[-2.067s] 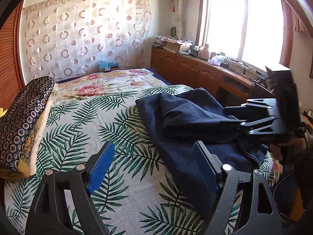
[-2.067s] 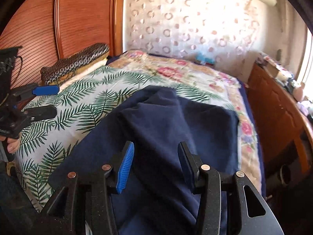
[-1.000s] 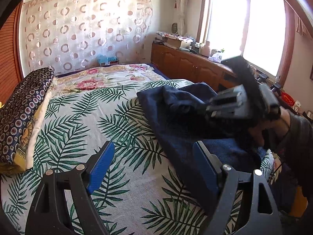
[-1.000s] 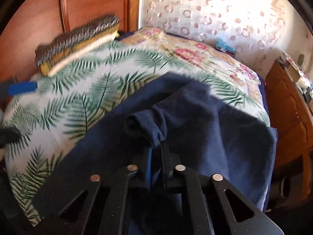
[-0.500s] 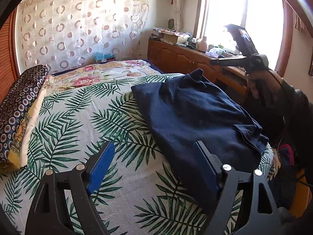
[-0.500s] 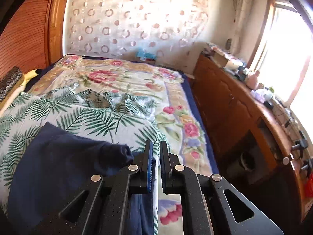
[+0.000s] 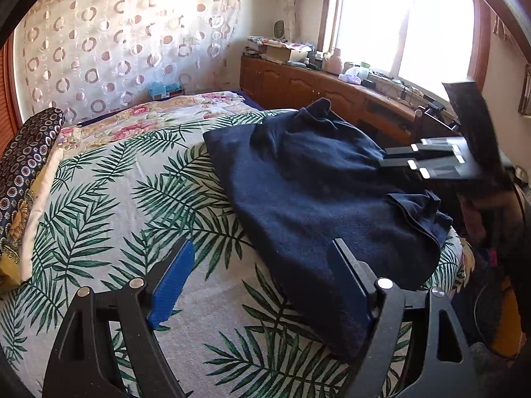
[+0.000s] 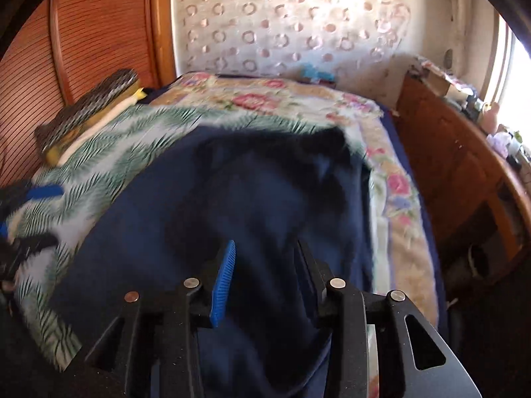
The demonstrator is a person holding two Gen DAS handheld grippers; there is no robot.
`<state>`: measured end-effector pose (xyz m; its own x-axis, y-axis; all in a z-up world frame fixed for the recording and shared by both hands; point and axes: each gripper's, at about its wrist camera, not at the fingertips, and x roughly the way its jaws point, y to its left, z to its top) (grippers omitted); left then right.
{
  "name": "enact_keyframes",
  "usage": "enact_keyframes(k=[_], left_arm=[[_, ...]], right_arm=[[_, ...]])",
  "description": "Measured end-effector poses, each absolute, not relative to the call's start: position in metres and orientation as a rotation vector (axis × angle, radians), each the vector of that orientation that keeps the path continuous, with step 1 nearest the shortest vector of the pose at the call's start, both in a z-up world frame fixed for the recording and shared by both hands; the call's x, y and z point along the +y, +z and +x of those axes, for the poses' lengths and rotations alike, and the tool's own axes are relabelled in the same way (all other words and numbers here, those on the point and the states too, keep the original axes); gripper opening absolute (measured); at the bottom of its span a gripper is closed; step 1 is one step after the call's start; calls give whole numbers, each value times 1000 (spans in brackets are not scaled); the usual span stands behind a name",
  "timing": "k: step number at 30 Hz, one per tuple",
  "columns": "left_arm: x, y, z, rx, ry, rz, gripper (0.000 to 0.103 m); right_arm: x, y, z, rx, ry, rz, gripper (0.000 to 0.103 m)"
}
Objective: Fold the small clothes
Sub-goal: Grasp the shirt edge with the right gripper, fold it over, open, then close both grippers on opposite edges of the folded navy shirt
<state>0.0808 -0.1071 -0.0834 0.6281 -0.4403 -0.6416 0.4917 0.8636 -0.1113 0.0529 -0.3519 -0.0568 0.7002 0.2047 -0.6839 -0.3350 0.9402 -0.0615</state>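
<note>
A dark navy garment (image 7: 318, 185) lies spread on the right half of the bed, its far corner bunched up and its near right edge folded over. In the right wrist view it (image 8: 232, 199) fills the middle, blurred. My left gripper (image 7: 262, 265) is open and empty, low over the bedspread at the garment's near left edge. My right gripper (image 8: 265, 252) is open and empty just above the garment; it also shows in the left wrist view (image 7: 395, 161) at the garment's right side.
The bed has a palm-leaf bedspread (image 7: 116, 199) and a floral quilt (image 7: 149, 116) beyond it. A patterned pillow stack (image 7: 23, 165) lies at the left edge. A wooden cabinet (image 7: 315, 83) with clutter runs under the window. A wooden headboard (image 8: 83, 49) stands behind.
My right gripper carried a pinched part of the garment up and across, let it go, opened, and came back down over the garment's right side. The garment now lies flatter. My left gripper stayed open.
</note>
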Motion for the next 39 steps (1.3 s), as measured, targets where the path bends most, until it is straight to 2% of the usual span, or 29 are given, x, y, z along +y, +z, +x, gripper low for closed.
enact_keyframes(k=[10, 11, 12, 13, 26, 27, 30, 32, 34, 39], left_arm=[[-122, -98, 80, 777, -575, 86, 83], [-124, -102, 79, 789, -577, 91, 83], [-125, -104, 79, 796, -580, 95, 83], [-126, -106, 79, 804, -584, 98, 83], [-140, -110, 71, 827, -616, 144, 83], [-139, -109, 70, 827, -615, 143, 83], [-140, -109, 71, 825, -607, 146, 83], [-140, -108, 70, 825, -604, 146, 83], [-139, -108, 71, 826, -603, 145, 83], [-139, -108, 70, 827, -603, 148, 83]], right_arm=[[-357, -74, 37, 806, 353, -171, 37], [-359, -74, 34, 804, 356, -172, 22], [-359, -71, 31, 807, 365, -174, 12], [-358, -70, 29, 805, 368, -178, 8], [-408, -49, -29, 772, 261, -115, 7], [-408, -47, -30, 766, 251, -117, 7], [-404, -42, -39, 728, 232, -121, 20], [-398, -39, -38, 715, 219, -134, 34], [-393, -37, -42, 695, 219, -139, 40], [-389, -57, -37, 722, 192, -150, 41]])
